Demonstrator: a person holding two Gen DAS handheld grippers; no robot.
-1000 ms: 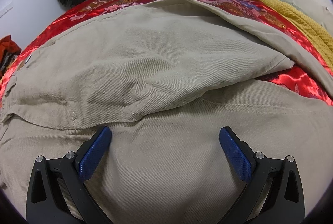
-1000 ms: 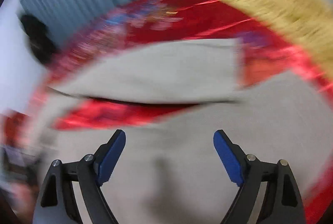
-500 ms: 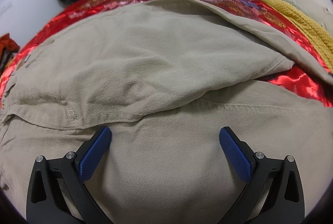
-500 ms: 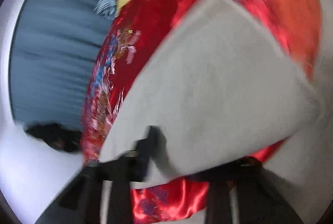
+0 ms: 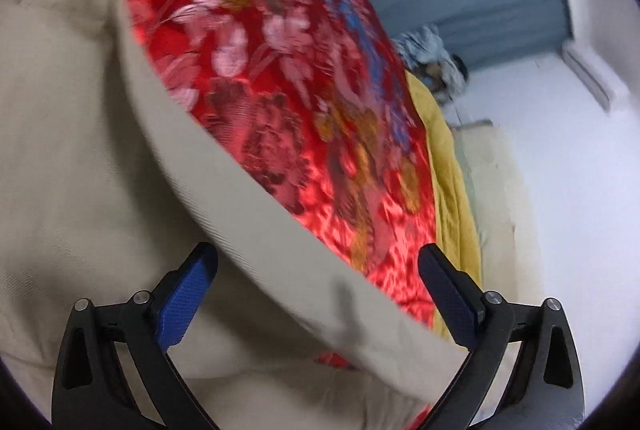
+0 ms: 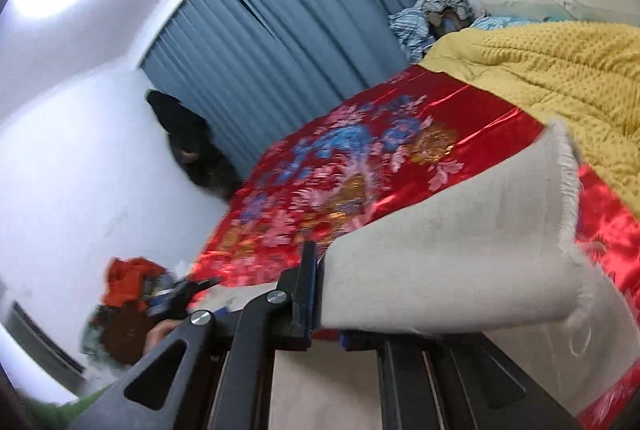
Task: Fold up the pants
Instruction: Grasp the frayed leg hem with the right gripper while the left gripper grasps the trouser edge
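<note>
Above, beige pants are shown spread on a red embroidered bedspread, a yellow blanket lying beyond. The right gripper is seen clenched on the frayed hem of one pant leg, which is held raised over the bed. The left gripper is closing with a fold edge apparently between its blue pads, untouched, though blur limits certainty.

Beige pants lie on a red floral bedspread beside a mustard-yellow blanket.
</note>
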